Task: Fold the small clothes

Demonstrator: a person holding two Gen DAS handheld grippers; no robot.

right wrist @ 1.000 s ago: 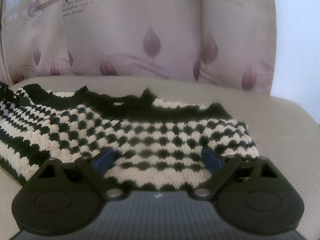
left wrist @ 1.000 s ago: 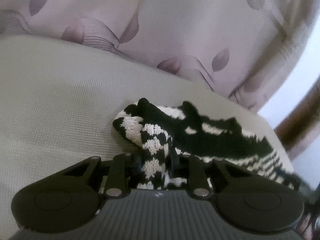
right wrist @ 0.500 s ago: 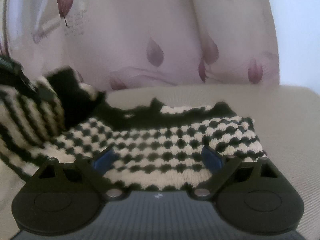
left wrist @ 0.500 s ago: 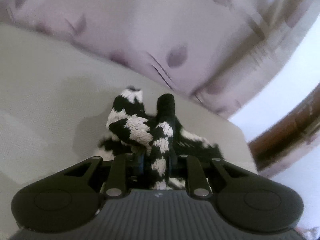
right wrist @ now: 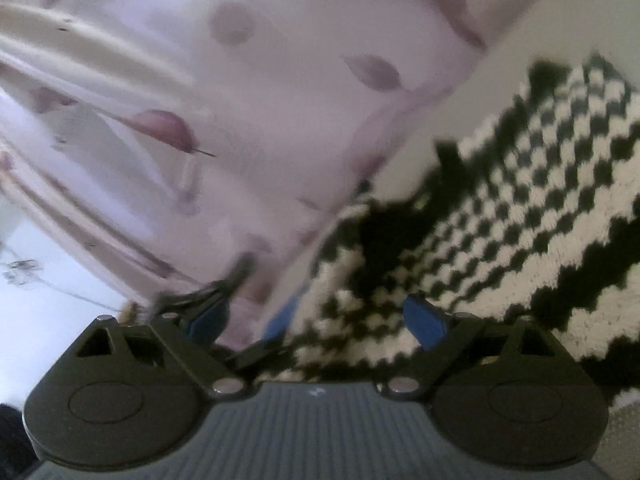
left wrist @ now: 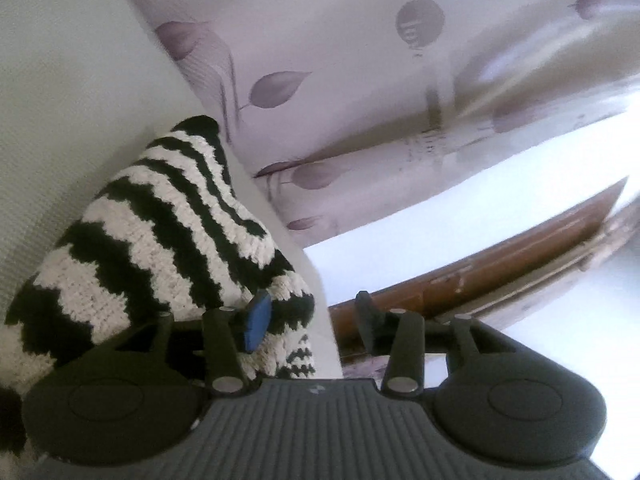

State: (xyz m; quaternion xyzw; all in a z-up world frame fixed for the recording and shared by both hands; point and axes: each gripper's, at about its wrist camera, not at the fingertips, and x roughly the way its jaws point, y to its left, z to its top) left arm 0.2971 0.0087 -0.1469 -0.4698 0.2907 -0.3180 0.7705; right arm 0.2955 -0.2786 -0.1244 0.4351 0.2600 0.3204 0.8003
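Note:
A small black-and-white knitted garment [left wrist: 160, 248] lies on a pale cushion [left wrist: 60, 80], its near part folded over. My left gripper [left wrist: 312, 320] is open and empty at the garment's right edge, with its left blue pad [left wrist: 256, 320] against the knit. In the right wrist view the same garment [right wrist: 520, 216] spreads to the right. My right gripper [right wrist: 320, 320] is open and empty over the garment's left edge. This view is tilted and blurred.
A pale curtain with purple leaf prints [left wrist: 400, 100] hangs behind the cushion and also shows in the right wrist view [right wrist: 200, 120]. A brown wooden rail [left wrist: 500, 268] runs beyond the cushion's right edge.
My left gripper was shut on the garment, lifted it and carried it over, and now stands open with the cloth let go. My right gripper stayed open and swung left, tilting its view.

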